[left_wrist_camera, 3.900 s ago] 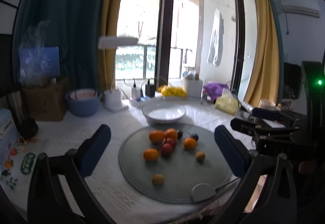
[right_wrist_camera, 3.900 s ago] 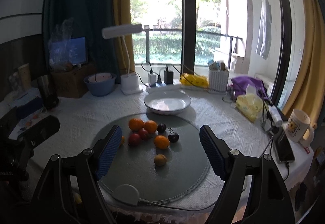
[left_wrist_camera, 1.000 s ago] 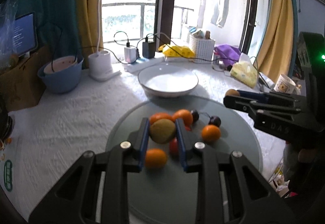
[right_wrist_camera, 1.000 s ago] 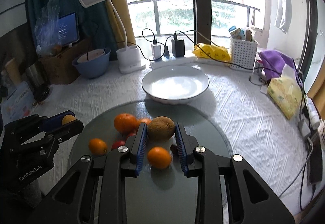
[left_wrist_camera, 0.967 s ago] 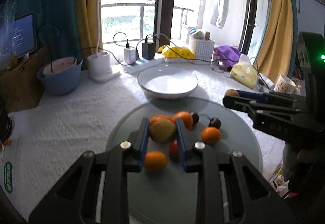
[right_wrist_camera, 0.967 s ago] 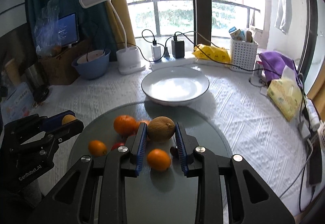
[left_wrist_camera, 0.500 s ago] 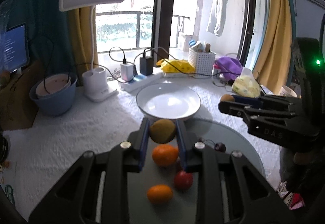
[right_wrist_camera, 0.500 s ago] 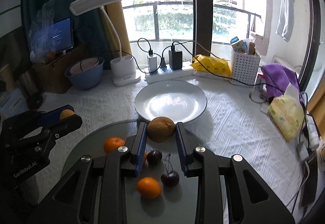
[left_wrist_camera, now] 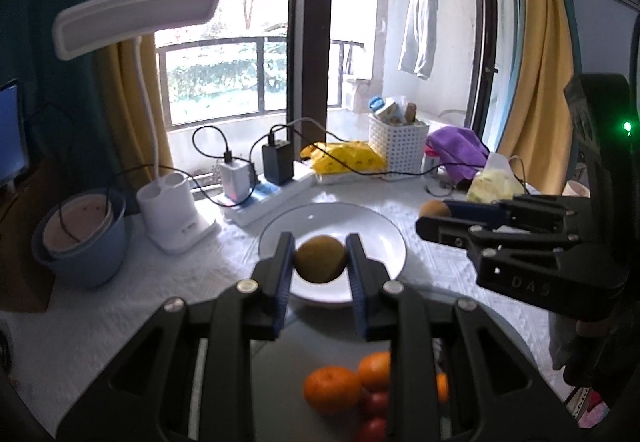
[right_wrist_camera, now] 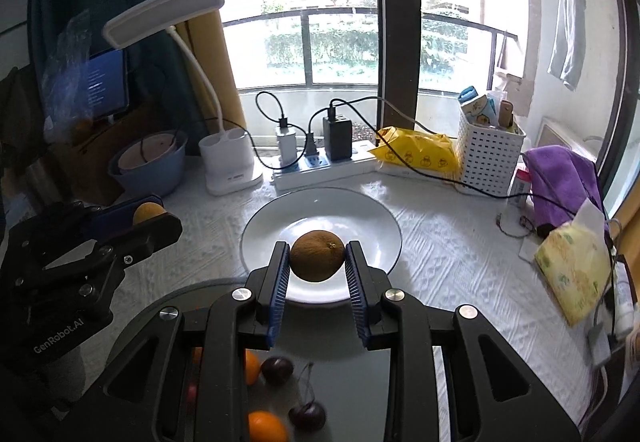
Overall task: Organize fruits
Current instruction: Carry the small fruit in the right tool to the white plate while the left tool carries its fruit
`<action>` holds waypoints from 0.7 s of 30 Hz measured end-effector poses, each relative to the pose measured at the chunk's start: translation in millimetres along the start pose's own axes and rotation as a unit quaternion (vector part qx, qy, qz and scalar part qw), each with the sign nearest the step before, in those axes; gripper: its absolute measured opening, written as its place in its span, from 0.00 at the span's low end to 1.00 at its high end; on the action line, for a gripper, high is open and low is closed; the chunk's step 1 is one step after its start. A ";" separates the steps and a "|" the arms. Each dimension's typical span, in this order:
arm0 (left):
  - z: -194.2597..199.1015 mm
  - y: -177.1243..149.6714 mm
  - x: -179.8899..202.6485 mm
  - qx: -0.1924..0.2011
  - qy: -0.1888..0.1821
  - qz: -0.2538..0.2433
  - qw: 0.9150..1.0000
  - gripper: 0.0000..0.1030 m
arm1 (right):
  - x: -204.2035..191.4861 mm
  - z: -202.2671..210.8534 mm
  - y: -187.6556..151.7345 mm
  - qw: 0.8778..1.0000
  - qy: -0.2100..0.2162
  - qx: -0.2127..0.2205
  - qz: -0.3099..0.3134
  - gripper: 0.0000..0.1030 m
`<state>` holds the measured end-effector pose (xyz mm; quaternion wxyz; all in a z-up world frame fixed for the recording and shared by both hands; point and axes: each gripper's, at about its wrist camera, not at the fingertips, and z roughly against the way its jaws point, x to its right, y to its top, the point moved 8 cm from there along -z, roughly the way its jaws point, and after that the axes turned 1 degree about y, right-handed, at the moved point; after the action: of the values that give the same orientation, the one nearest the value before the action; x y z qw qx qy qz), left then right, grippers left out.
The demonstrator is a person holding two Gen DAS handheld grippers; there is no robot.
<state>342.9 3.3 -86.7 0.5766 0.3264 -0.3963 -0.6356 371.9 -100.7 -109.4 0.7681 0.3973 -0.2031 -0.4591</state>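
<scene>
Bright daylight floods from the window (right_wrist_camera: 340, 1), overexposed; fisheye edges dark, curved.

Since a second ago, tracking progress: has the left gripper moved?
Yes. The left gripper, shut on a brown fruit, went from over the grey turntable forward to over the white plate.

Both wrist views look forward and downward along their own fingers across the bench (left_wrist_camera: 120, 306) toward the window at 12 o'clock, close over the plate (left_wrist_camera: 384, 238) (right_wrist_camera: 376, 226). The left view has the right hand-held gripper (left_wrist_camera: 430, 209) at 3 o'clock; the right view has the left hand-held gripper (right_wrist_camera: 147, 213) at 9 o'clock. Both share the plate, the lamp (left_wrist_camera: 136, 17) (right_wrist_camera: 164, 11) and the basket (left_wrist_camera: 396, 145) (right_wrist_camera: 488, 157).
</scene>
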 end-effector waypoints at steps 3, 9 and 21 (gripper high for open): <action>-12.2 5.9 -3.1 0.002 -0.006 0.003 1.000 0.26 | 6.6 -11.0 8.0 1.000 -0.005 -0.003 -0.001 0.30; -44.6 12.3 -12.9 -0.010 -0.024 0.018 1.000 0.26 | 15.9 -36.3 21.5 1.000 -0.012 -0.007 -0.001 0.30; -118.7 -4.4 -28.1 -0.101 -0.031 0.029 0.994 0.26 | 36.1 -102.0 24.5 0.999 -0.008 -0.024 -0.030 0.30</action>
<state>447.7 16.2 -147.9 0.6121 0.2349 -0.3569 -0.6654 472.2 -82.3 -153.2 0.7617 0.3812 -0.1857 -0.4899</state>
